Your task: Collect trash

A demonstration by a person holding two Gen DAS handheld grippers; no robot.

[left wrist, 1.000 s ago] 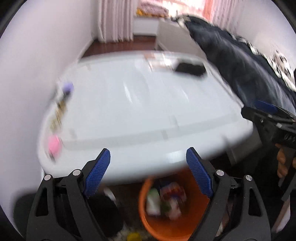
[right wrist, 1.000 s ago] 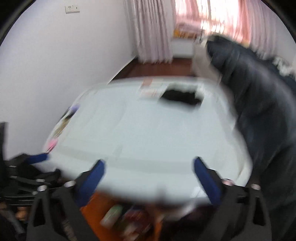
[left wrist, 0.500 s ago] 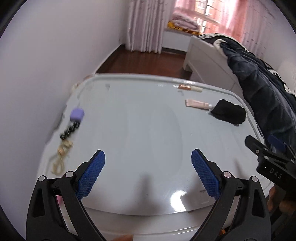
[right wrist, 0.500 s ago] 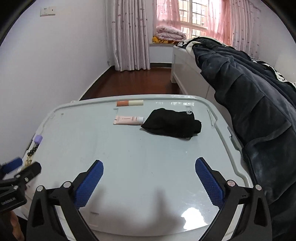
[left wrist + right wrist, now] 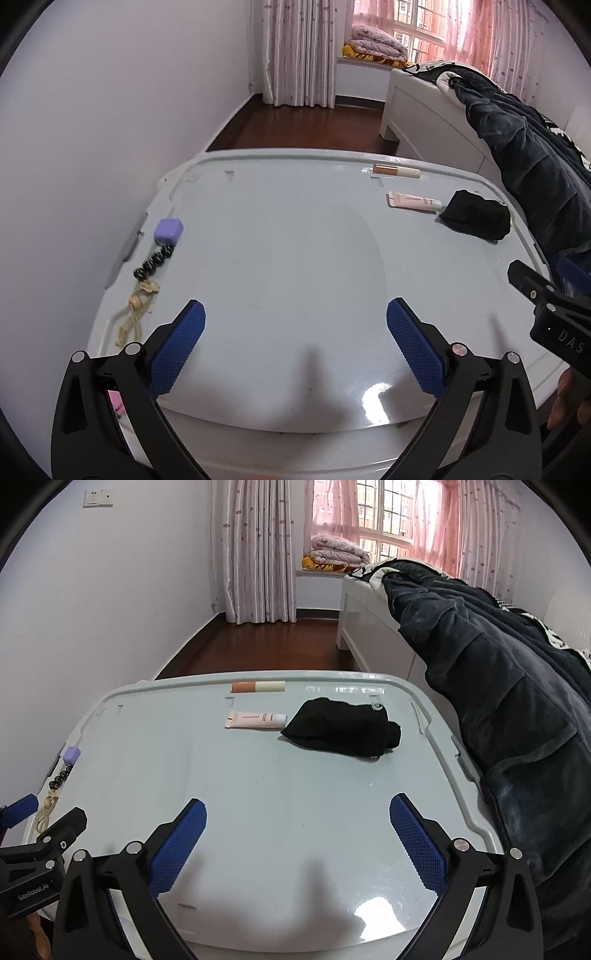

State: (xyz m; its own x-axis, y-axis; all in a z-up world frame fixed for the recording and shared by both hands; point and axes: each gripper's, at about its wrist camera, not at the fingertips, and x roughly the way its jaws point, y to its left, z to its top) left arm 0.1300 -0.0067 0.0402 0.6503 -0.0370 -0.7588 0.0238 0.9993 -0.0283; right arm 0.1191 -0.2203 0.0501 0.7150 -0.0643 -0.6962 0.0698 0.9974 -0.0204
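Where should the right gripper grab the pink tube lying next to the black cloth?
Grip the pink tube across its mid-body, coming from above with the right gripper, which is open. It lies flat, its long axis left-right, so jaws closing front-to-back span the narrow width. Stay off the white cap end, close beside the black cloth; the flat crimped end probably gives less to hold.

Lid surface: pale grey plastic lid [image 5: 280, 775], glossy
Left edge: lilac case [image 5: 168, 229], dark beads [image 5: 154, 261], cream cord [image 5: 136, 312]
Right side: dark quilt [image 5: 498, 686] on white bed [image 5: 364, 627]
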